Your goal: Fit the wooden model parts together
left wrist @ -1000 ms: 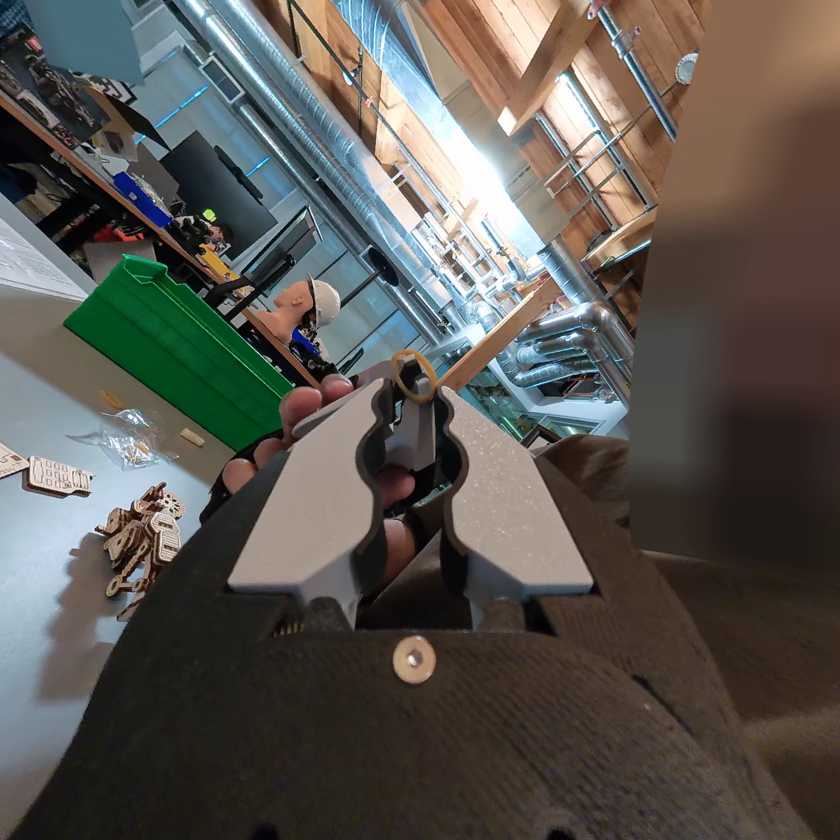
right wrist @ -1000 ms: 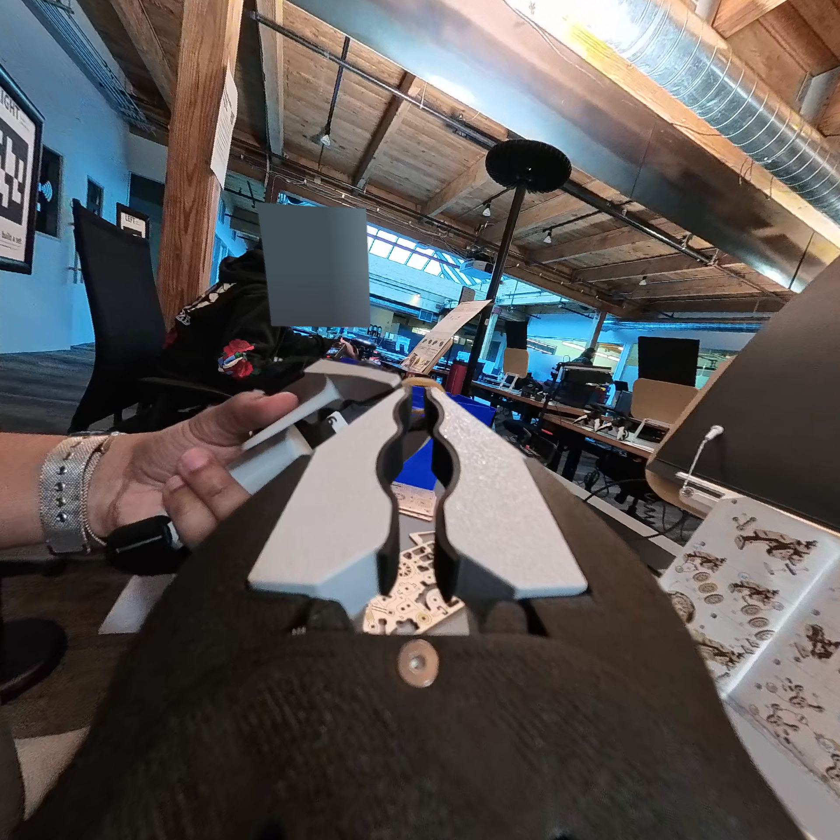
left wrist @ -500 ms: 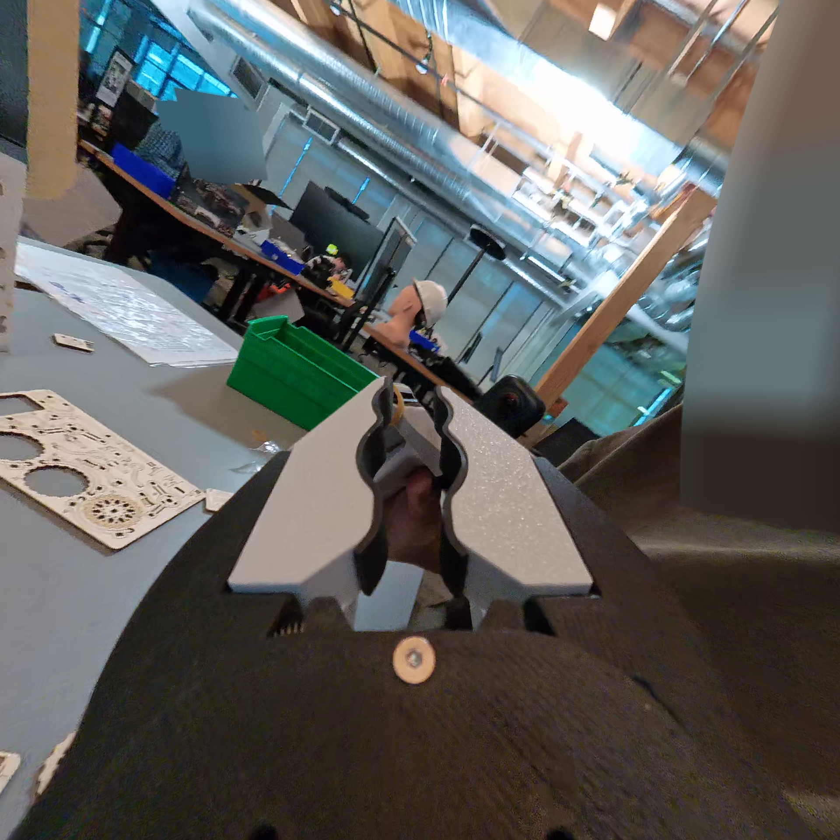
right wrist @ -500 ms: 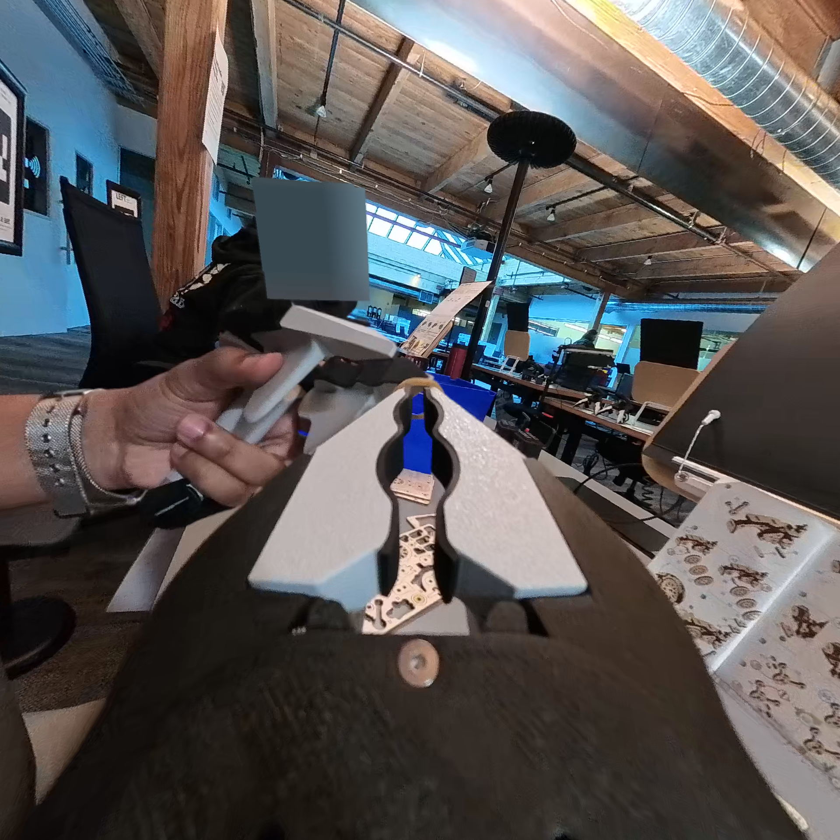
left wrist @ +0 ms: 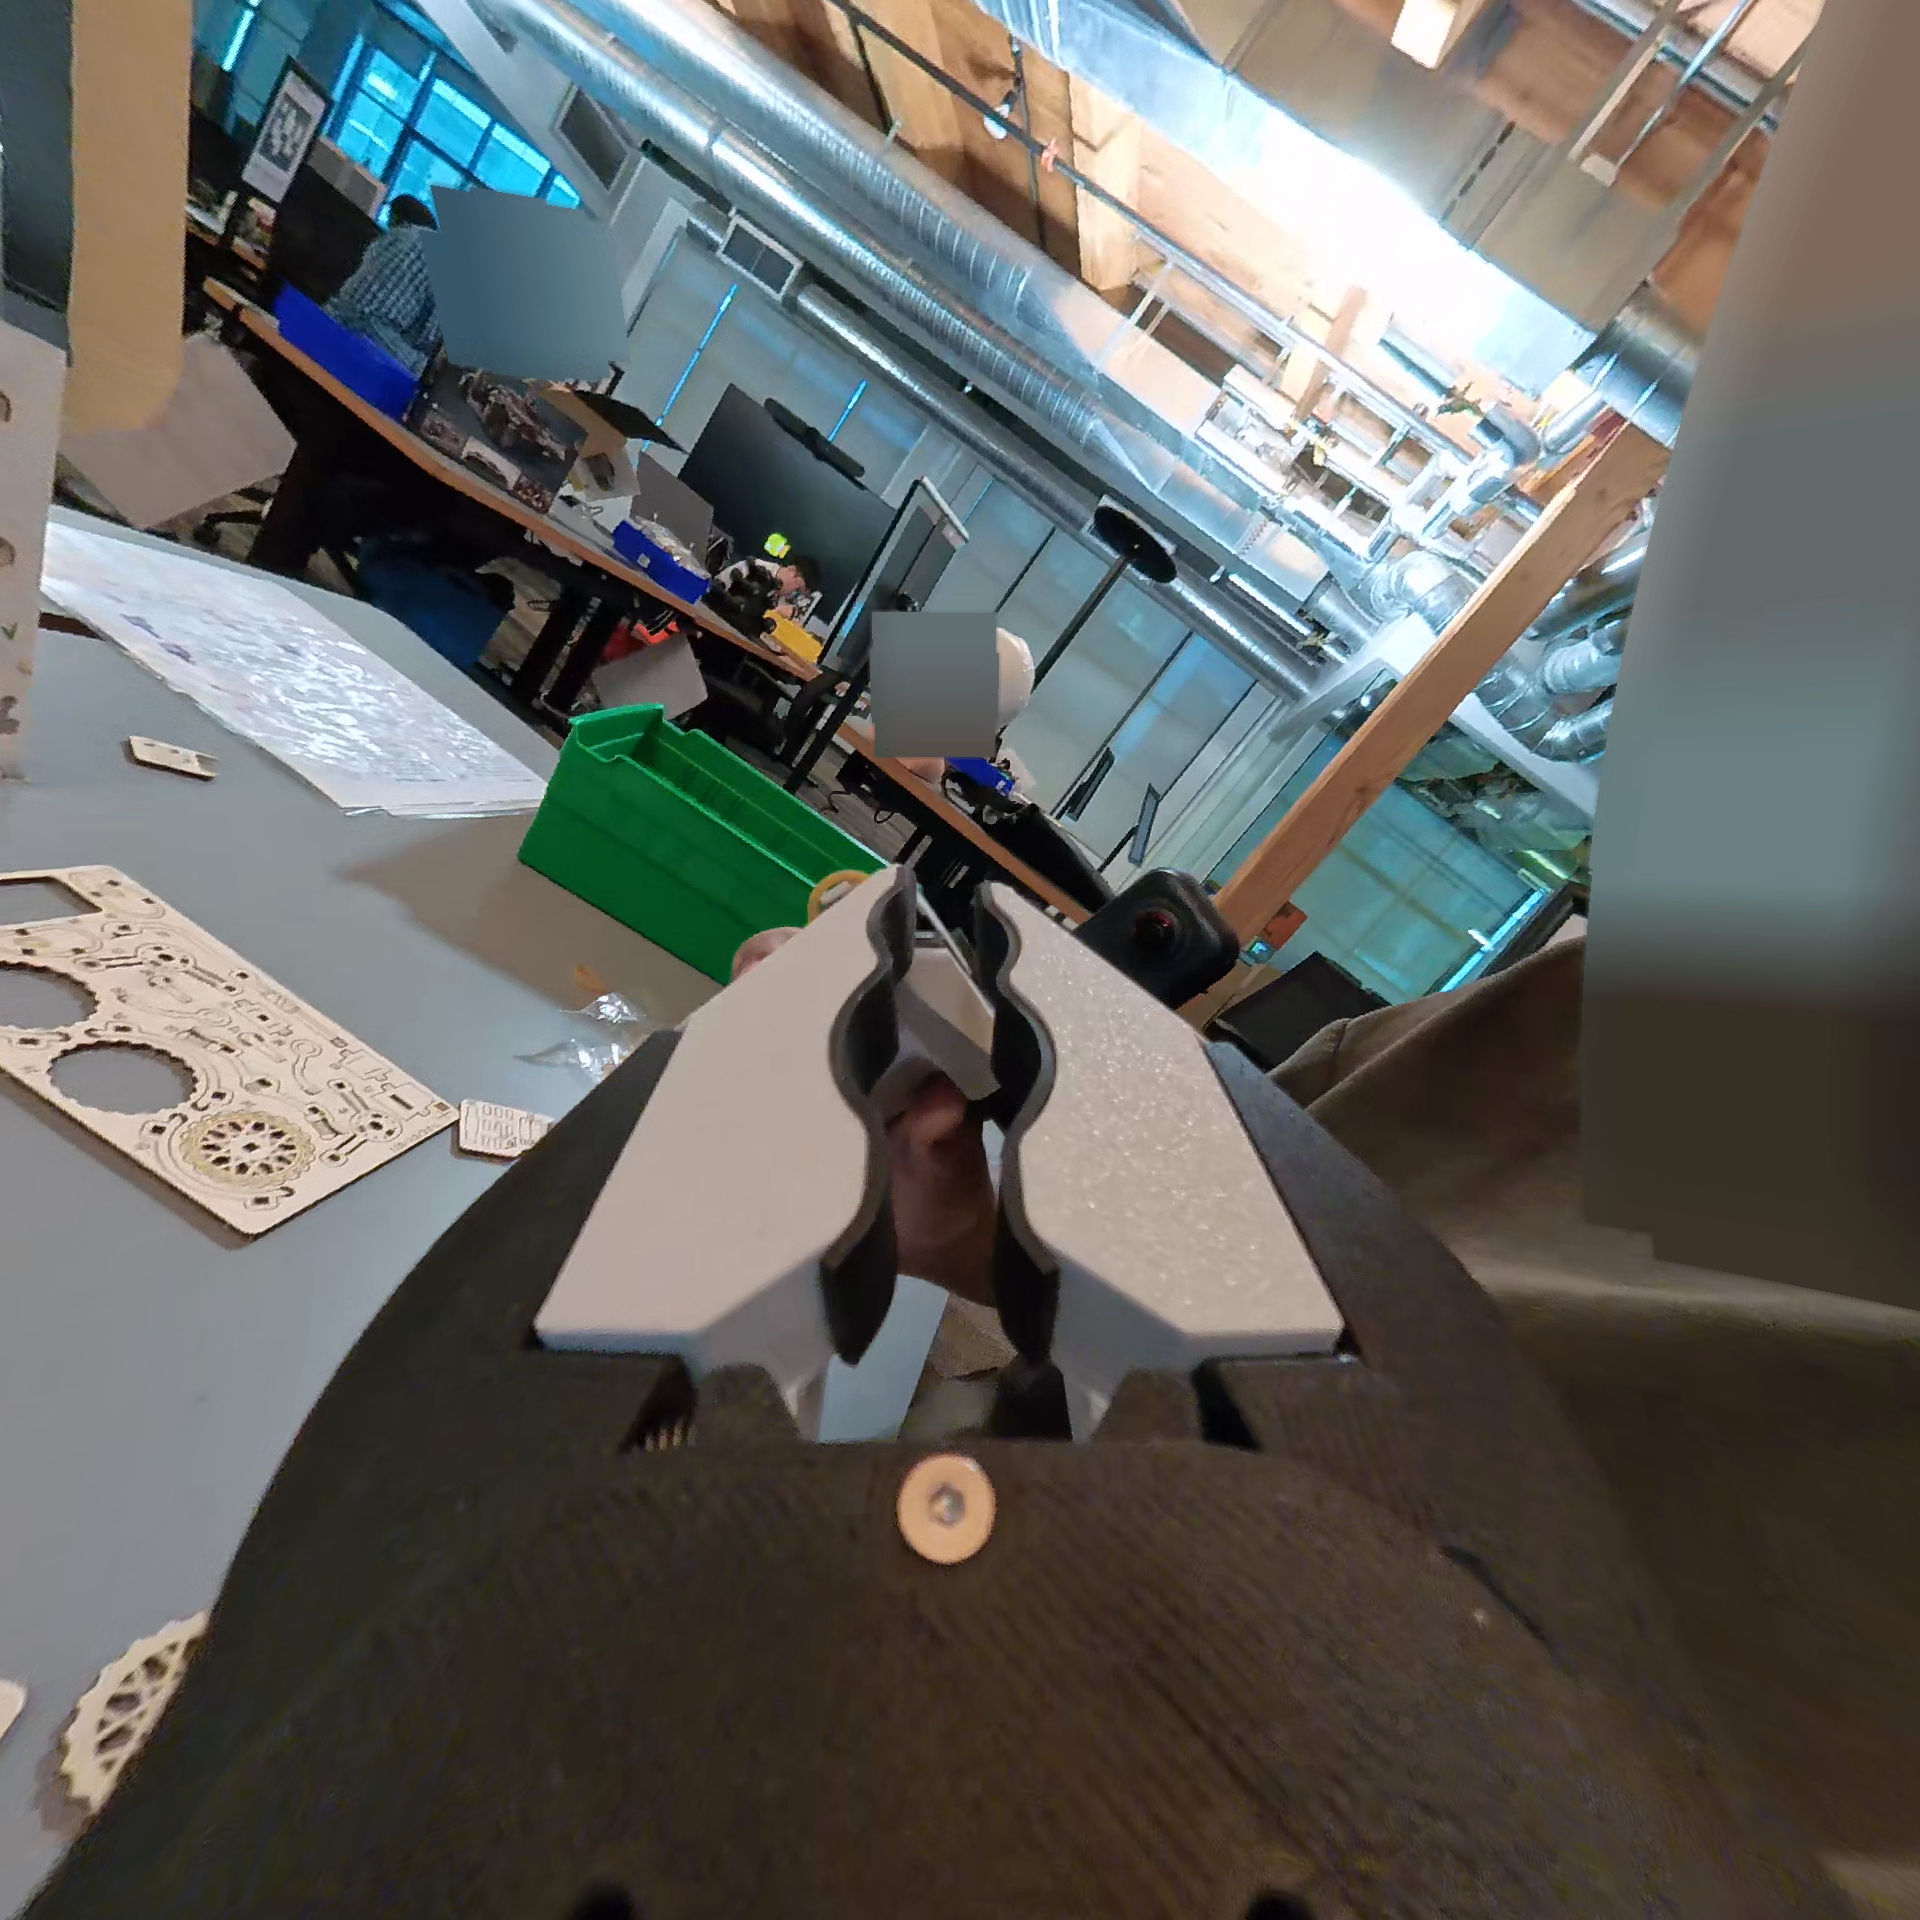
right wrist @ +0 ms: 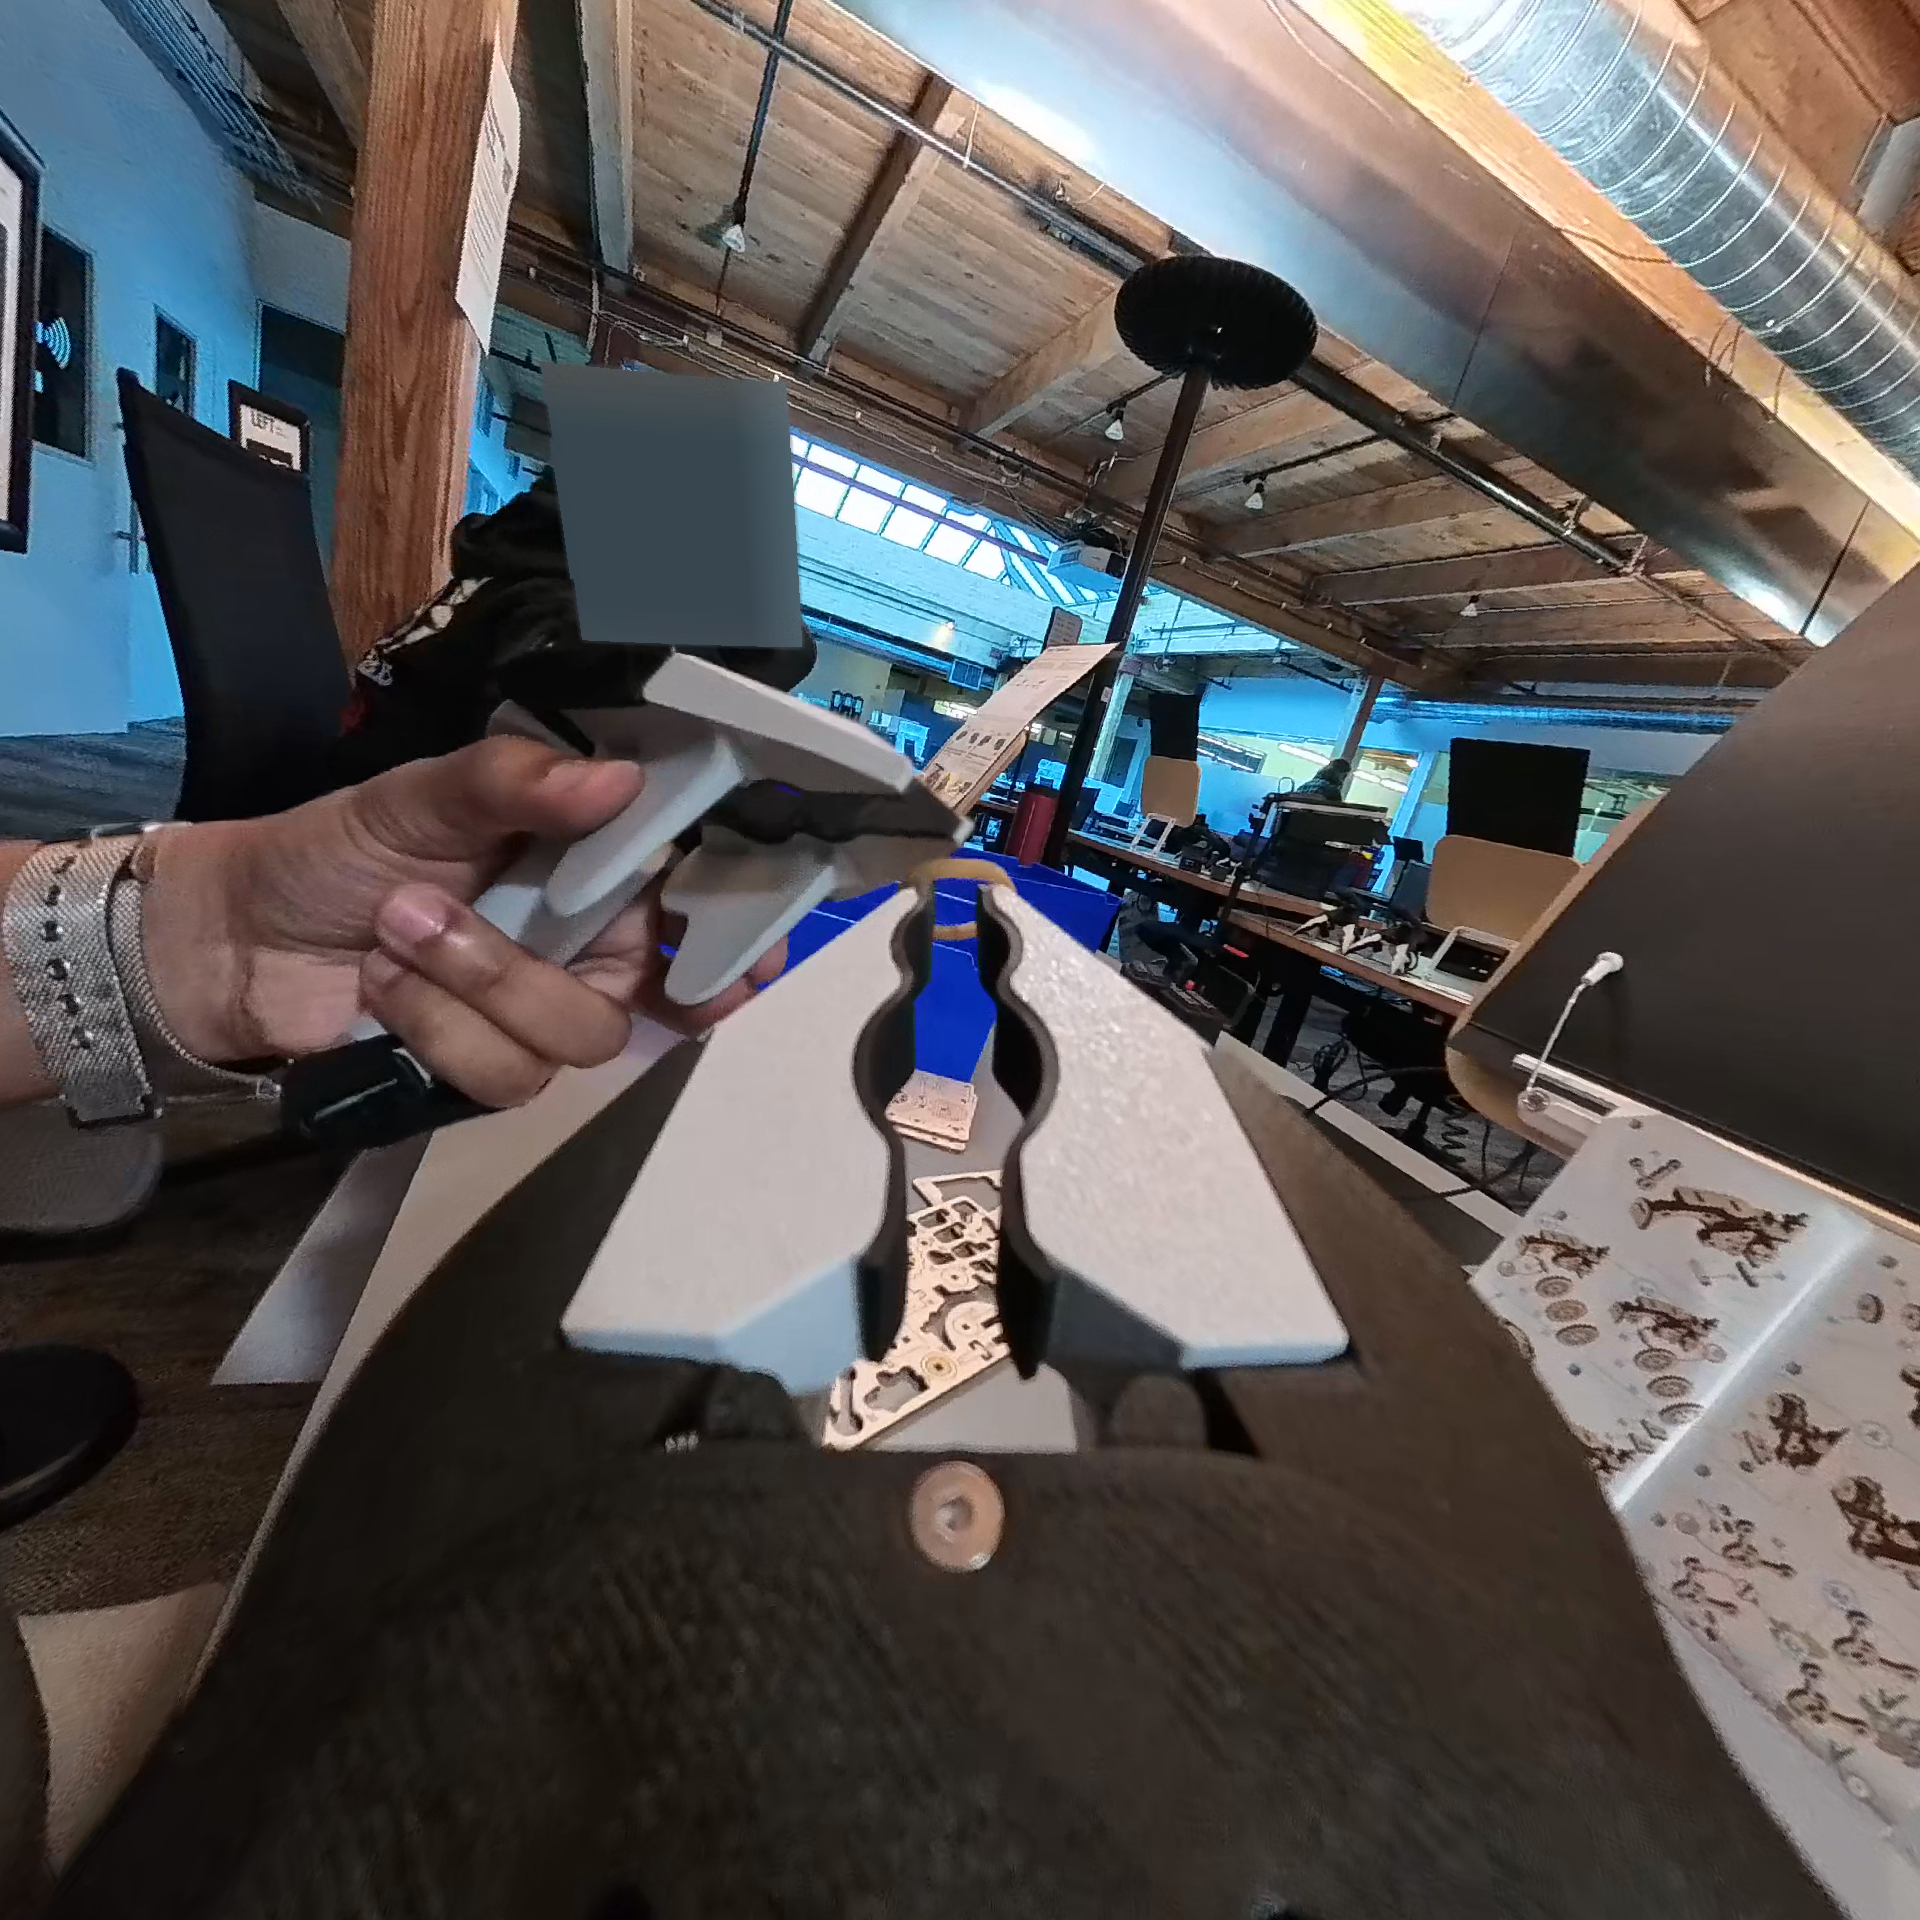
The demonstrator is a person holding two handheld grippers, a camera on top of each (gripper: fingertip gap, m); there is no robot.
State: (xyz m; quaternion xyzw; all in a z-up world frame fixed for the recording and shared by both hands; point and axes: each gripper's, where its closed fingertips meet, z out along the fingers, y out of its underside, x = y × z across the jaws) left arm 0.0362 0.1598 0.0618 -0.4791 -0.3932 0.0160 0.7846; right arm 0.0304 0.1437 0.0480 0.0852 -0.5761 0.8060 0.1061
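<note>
My right gripper [right wrist: 951,902] is shut on a tan rubber band [right wrist: 948,871] at its tips, raised above the table. My left gripper [left wrist: 943,896] has its jaws drawn close with nothing visible between them. It shows in the right wrist view [right wrist: 961,826], held by a hand [right wrist: 312,935], with its tips just above the band. The band [left wrist: 831,888] pokes out beside my left fingertip. A laser-cut wooden sheet [left wrist: 156,1049] lies flat on the grey table [left wrist: 208,1403], and also shows between my right fingers [right wrist: 945,1299]. Small loose wooden pieces [left wrist: 499,1127] lie near it.
A green bin [left wrist: 686,831] stands at the table's far side beside a printed paper sheet [left wrist: 281,686]. A wooden gear piece [left wrist: 114,1745] lies at the near left. An instruction sheet [right wrist: 1714,1403] lies to the right. A blue bin [right wrist: 935,997] stands ahead. My two grippers' fingertips are within a few centimetres of each other. The wooden gear piece [left wrist: 114,1745] is about 20 cm from both grippers' fingertips.
The left view has swung down from the ceiling toward the table. The left gripper's jaws have narrowed and its tips have moved up against the right gripper's tips.
</note>
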